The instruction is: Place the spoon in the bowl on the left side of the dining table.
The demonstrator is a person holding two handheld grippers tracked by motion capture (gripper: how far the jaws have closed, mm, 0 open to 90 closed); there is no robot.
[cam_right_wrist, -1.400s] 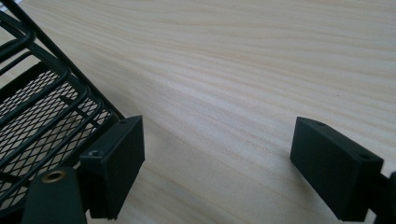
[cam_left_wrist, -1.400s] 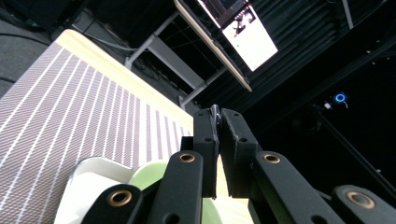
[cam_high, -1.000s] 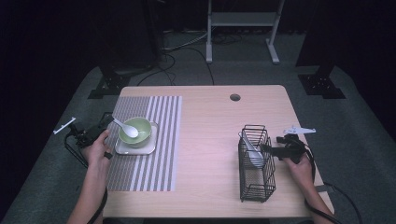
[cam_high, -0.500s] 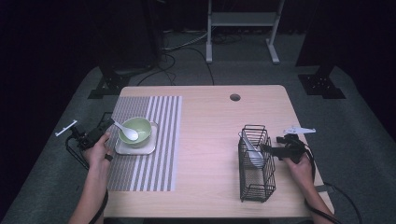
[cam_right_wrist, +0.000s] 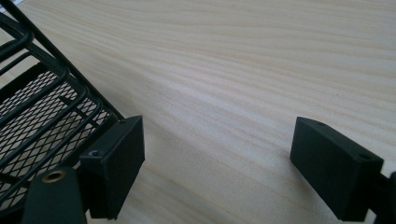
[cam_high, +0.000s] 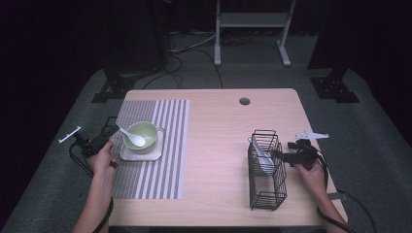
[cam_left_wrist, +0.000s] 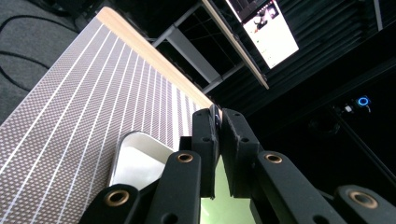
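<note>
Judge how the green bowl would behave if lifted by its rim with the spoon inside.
The green bowl looks rigid and glazed, so probably slippery between narrow jaws. The white spoon leans over its rim, so tilting could tip it out. It sits on a white tray, likely sliding if pushed.

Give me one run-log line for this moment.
left gripper: shut on green bowl rim | right gripper: open, empty, beside wire basket | white spoon: in bowl
</note>
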